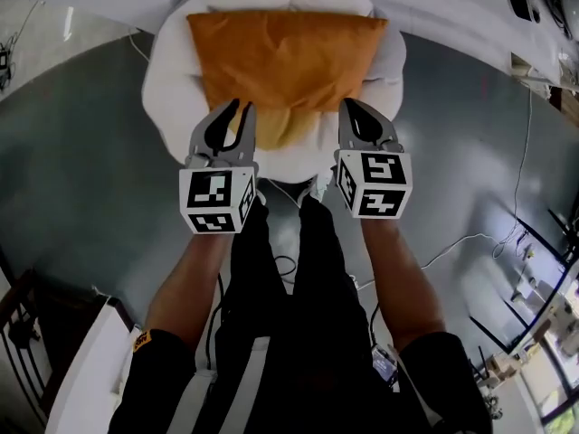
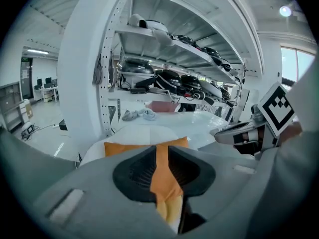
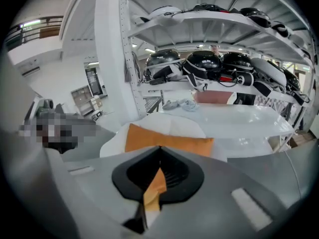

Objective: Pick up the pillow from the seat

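While the orange pillow (image 1: 285, 57) lies flat on the round white seat (image 1: 172, 70), both grippers hang over its near edge. The left gripper (image 1: 241, 107) has its jaws slightly apart, gripping nothing. The right gripper (image 1: 347, 103) has its jaws closed together and empty.

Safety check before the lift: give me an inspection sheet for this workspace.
Surface: white seat on a grey floor.
Job's things: orange pillow lying on the seat.
Clutter: grey cloth on the table behind.
Grippers: left gripper open at the pillow's near edge; right gripper shut, at the same edge.
Cables: white cable across the floor, on the right.
Surroundings: shelves with helmets behind the seat.
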The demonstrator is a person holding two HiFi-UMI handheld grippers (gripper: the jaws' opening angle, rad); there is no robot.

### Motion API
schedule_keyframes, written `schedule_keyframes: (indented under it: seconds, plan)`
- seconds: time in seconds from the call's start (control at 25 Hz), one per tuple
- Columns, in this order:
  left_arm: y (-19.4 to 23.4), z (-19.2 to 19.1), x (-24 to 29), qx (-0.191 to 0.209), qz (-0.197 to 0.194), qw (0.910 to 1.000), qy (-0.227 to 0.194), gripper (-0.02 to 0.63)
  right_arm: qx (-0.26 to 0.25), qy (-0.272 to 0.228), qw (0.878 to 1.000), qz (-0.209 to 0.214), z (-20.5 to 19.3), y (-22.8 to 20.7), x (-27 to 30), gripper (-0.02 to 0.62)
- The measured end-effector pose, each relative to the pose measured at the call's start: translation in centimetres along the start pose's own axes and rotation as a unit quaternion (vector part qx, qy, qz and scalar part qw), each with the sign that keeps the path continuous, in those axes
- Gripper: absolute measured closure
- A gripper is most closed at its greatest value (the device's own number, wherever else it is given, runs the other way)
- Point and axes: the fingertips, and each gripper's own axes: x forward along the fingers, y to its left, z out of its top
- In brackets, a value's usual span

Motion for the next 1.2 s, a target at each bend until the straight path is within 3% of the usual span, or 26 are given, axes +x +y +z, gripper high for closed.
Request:
schedule_keyframes:
  seconds: [0.2,0.24,0.28,0.72,1.2]
  plan:
    - [2.1,-2.4,3.1,0.000,0.009,0.9998,0.017,0.528,0.015,0.011,1.000,-0.001,-1.8,-1.1,3.5,0.588]
    - [2.4,-2.8,3.7,0.000,0.010,0.9998,0.020,0.528,0.019,0.016,1.000,0.003,-2.3,-1.3,4.2,0.478]
    - [2.7,-3.3,4.3,0.001,0.011,0.9997,0.022,0.527,0.023,0.021,0.999,0.006,-2.9,-1.5,4.9,0.450]
    - [7.3,-12.1,9.8,-0.013,0.022,0.9949,0.097,0.481,0.045,0.072,0.996,-0.028,-9.7,-5.0,11.6,0.448]
    - [10.3,-18.4,15.9,-0.028,0.040,0.9887,0.141,0.418,0.054,0.101,0.993,-0.041,-14.1,-7.6,18.3,0.407]
